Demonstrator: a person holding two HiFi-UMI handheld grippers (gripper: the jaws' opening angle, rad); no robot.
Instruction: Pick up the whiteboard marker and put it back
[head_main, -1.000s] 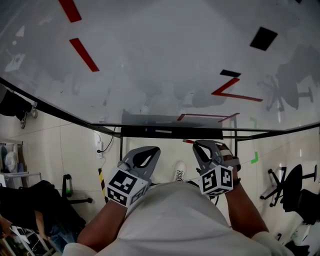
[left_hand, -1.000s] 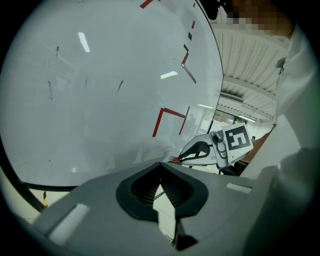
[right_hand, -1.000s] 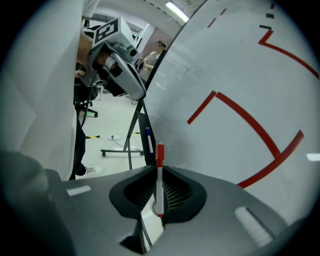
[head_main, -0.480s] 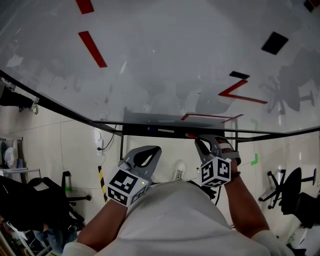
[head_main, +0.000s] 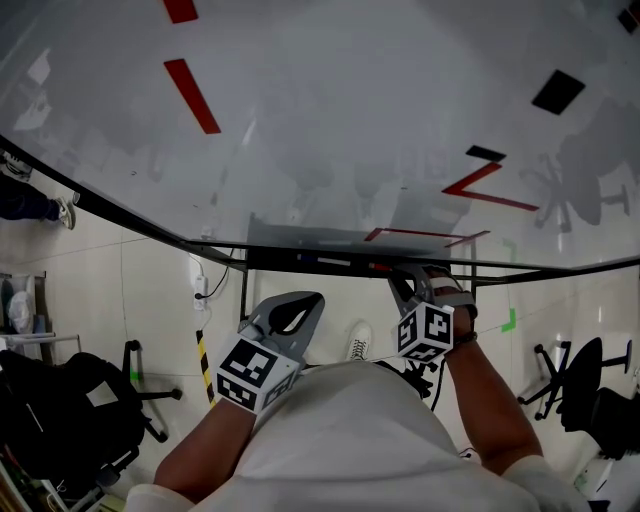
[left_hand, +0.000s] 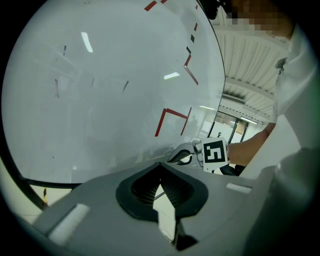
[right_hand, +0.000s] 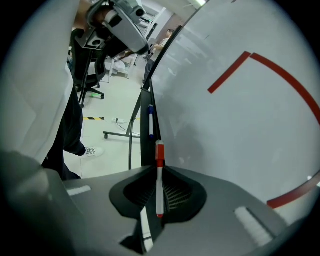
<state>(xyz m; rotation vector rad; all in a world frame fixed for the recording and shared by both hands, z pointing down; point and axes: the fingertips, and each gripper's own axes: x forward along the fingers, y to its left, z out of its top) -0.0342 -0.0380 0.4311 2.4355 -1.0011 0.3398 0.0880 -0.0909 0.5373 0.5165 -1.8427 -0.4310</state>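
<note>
Right jaws clamped on the whiteboard marker (right_hand: 159, 182), red cap pointing forward, out past the jaw tips. Right gripper (right_hand: 159, 169) is up at the right part of the pen tray (head_main: 300, 262) along the whiteboard (head_main: 330, 120) bottom edge (can't tell if the marker touches the tray). Blue marker (right_hand: 150, 122) lies further along the tray. Left gripper (left_hand: 160, 165) is back near the body, jaws together, empty.
</note>
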